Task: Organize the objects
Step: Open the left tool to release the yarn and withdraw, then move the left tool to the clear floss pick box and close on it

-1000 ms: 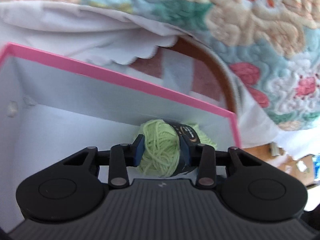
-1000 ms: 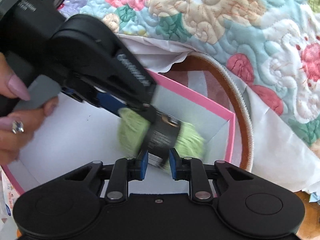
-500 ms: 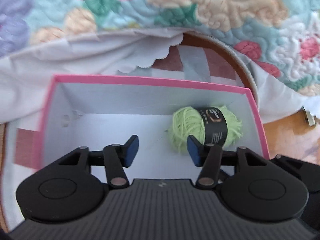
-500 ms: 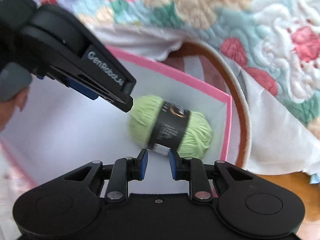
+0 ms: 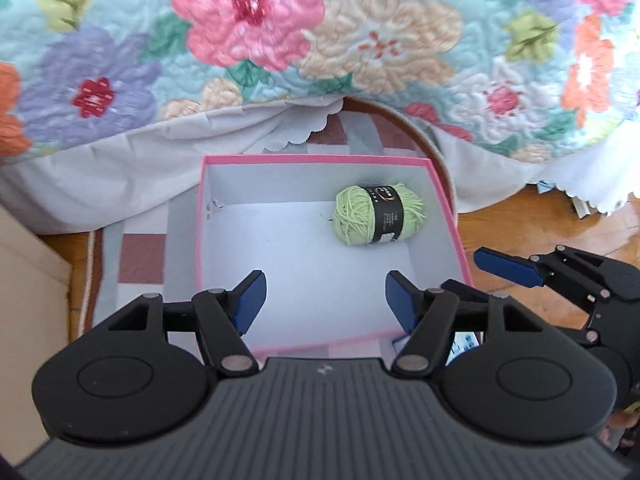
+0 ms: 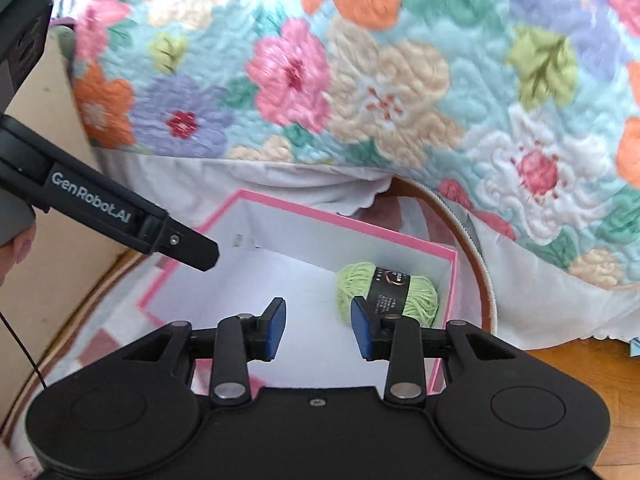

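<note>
Floral quilted bedspread (image 5: 320, 40) in pastel colours fills the background, its white scalloped sheet edge (image 5: 120, 176) hanging over a checked rug (image 5: 142, 258) on wooden flooring (image 5: 560, 216). On the rug stands the pink-rimmed white cardboard box (image 5: 320, 157), otherwise bare inside. A skein of light green yarn with a black paper band (image 5: 378, 214) now lies on the box floor in its far right corner, free of both tools; a second ago it was clamped between the left jaws low inside the box. Since then both tools have risen clear. The left gripper (image 5: 322, 304) is opening with nothing between its pads; the right gripper (image 6: 318, 328) is likewise opening and empty. Placement appears complete, though whether the skein touches the wall is unclear.
</note>
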### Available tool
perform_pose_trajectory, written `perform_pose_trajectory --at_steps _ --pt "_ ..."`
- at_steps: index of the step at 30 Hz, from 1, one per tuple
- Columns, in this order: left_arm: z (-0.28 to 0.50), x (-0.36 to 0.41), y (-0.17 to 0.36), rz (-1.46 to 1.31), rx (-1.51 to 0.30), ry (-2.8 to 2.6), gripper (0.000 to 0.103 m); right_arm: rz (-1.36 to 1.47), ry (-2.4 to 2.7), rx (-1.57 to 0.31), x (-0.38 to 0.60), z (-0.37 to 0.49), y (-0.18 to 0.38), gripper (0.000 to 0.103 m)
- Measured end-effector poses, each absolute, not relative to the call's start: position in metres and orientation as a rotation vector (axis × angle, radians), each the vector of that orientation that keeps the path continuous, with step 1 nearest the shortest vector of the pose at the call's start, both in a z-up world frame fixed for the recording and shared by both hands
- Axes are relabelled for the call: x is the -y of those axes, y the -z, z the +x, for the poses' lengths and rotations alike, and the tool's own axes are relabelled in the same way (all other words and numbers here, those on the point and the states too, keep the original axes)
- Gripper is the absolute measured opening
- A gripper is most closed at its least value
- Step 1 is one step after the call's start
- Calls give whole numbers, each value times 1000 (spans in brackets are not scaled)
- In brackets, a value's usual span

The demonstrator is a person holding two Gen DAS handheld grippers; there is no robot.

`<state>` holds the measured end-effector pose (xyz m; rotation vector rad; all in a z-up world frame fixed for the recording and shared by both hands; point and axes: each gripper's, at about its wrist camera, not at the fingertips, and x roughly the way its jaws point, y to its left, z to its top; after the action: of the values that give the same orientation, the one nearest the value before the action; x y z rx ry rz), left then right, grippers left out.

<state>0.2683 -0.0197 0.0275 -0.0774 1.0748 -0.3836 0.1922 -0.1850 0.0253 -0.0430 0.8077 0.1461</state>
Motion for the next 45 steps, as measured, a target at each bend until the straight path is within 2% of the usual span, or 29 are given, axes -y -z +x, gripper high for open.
perform_pose_trajectory --at_steps 4,6,10,14,19,23,27,45 --pt "237 7 -53 -46 -1046 388 68 -8 -188 -816 179 153 -56 43" --pt "219 1 -65 -27 -1027 388 69 16 -217 -821 174 143 -64 52" --pt "189 -12 -88 21 -955 363 71 36 -245 -820 166 123 -78 58" --pt "167 -26 -103 17 -920 371 74 60 -293 -832 156 108 -88 72" --pt "145 -35 -100 42 -911 394 77 43 -350 -862 135 93 -85 79" --pt "134 -43 -84 7 -942 455 79 17 -419 -904 120 84 -68 83" --pt "127 -49 -61 -36 -963 512 85 1 -468 -931 108 76 -49 85" --pt "153 -72 84 -209 -1157 482 85 70 -473 -997 78 99 66 85"
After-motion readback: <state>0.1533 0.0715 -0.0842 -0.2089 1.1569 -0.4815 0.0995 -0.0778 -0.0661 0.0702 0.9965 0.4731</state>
